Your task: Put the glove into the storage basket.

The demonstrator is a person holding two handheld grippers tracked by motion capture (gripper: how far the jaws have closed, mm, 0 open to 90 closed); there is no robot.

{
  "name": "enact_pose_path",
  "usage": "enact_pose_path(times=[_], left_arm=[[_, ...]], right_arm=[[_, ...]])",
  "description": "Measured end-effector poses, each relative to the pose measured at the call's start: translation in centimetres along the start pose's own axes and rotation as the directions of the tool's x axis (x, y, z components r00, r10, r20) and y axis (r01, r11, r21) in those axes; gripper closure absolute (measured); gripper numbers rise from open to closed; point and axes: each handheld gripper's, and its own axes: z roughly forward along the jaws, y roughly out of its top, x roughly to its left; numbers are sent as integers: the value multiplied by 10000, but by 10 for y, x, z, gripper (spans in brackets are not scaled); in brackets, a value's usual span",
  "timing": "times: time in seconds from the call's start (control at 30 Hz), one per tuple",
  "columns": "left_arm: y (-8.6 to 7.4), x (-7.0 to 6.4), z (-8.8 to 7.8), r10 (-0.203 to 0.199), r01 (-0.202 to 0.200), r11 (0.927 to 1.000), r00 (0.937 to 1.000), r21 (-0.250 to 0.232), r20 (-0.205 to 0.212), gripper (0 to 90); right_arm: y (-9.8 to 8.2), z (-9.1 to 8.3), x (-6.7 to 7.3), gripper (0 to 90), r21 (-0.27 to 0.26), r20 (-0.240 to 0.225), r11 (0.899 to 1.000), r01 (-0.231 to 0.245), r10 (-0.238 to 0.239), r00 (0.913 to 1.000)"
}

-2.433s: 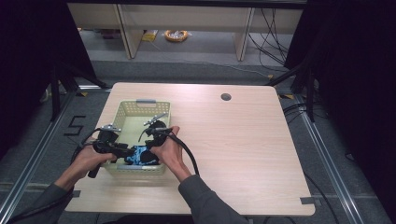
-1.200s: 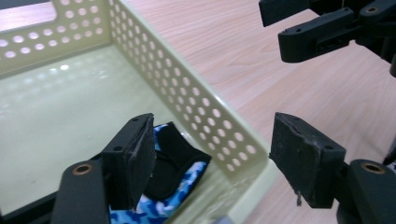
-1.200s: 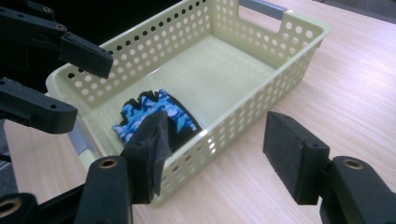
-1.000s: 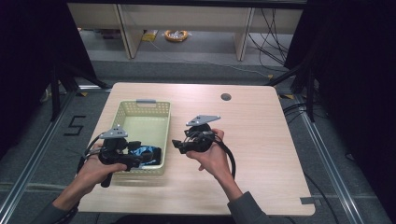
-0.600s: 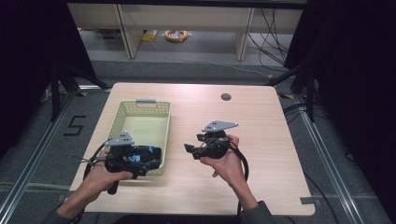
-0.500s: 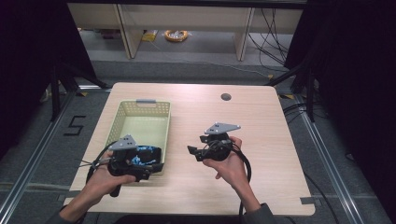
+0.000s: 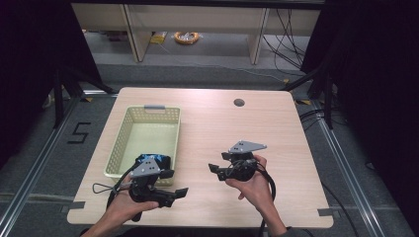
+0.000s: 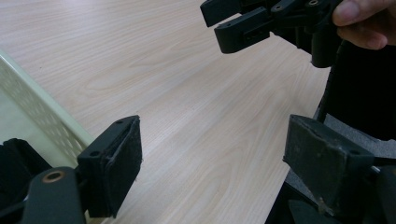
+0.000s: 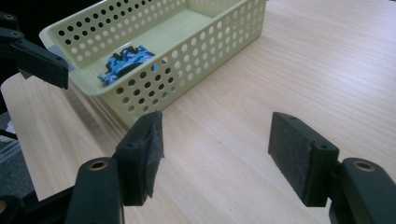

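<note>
A blue and black patterned cloth item [image 7: 154, 159] [image 9: 125, 59] lies in the near end of a pale yellow perforated basket [image 7: 129, 139] [image 9: 211, 38] on the left of the wooden table. My left gripper [image 7: 176, 182] [image 8: 210, 158] hovers just in front of the basket's near wall, pointing right. Its jaws have just been opening and stand open with nothing between them. My right gripper [image 7: 216, 171] [image 9: 219, 149] is held at mid table near the front, pointing left toward the basket. Its jaws have also just been opening and hold nothing.
The table [image 7: 276, 128] has a round cable hole [image 7: 239, 102] at the back. Its front edge lies close under both hands. Cables trail from both grippers. Shelving and a yellow coil [image 7: 187, 37] stand on the floor beyond the table.
Both hands have drawn back toward the table's front edge. The left gripper left the basket's near end and the right gripper moved away to the right; the cloth item stays in the basket.
</note>
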Motion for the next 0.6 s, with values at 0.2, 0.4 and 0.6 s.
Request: enact_pose_path(times=[0.2,0.4,0.6], left_arm=[[-10,-1,4,-193,192,9997,9998,134,84,164],[-18,-4,8,-268,263,9994,9993,213,248,164],[-27,-7,10,-284,271,9989,9990,370,358,164]], right_arm=[[-10,-4,-3,348,-40,92,10000,7,-7,10000],[-20,-8,-3,345,173,141,9993,-346,343,9993],[-30,-9,-3,342,223,-46,9994,-278,279,9996]])
